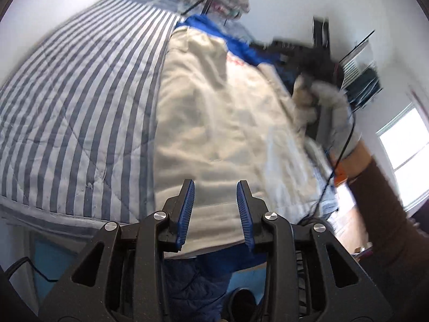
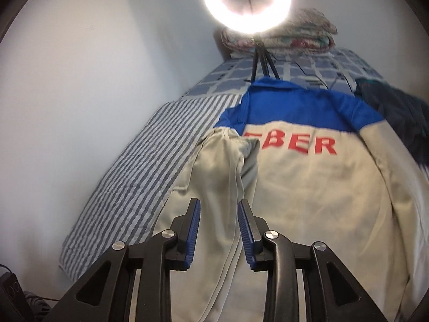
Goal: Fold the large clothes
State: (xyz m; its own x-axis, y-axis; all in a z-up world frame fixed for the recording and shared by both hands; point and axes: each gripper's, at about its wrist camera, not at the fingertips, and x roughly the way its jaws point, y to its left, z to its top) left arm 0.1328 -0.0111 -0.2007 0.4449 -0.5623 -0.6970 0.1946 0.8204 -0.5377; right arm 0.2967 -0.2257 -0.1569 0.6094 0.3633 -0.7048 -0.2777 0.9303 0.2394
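Observation:
A large cream jacket (image 2: pixel 308 187) with a blue yoke and red letters lies back-up on a striped bed. Its left sleeve (image 2: pixel 219 166) is folded over the body. My right gripper (image 2: pixel 218 204) is open and empty, just above the folded sleeve. In the left wrist view the same jacket (image 1: pixel 214 112) fills the middle. My left gripper (image 1: pixel 214 185) is open and empty over the jacket's lower hem. The right gripper (image 1: pixel 300 53), blurred, shows in a gloved hand (image 1: pixel 329 107) over the jacket's right side.
The striped quilt (image 1: pixel 80 94) covers the bed, with a white wall to the left. A ring light on a tripod (image 2: pixel 246 2) stands at the bed's head beside folded blankets (image 2: pixel 300 35). A dark garment (image 2: pixel 396 112) lies at the right. A window (image 1: pixel 407 155) is at the right.

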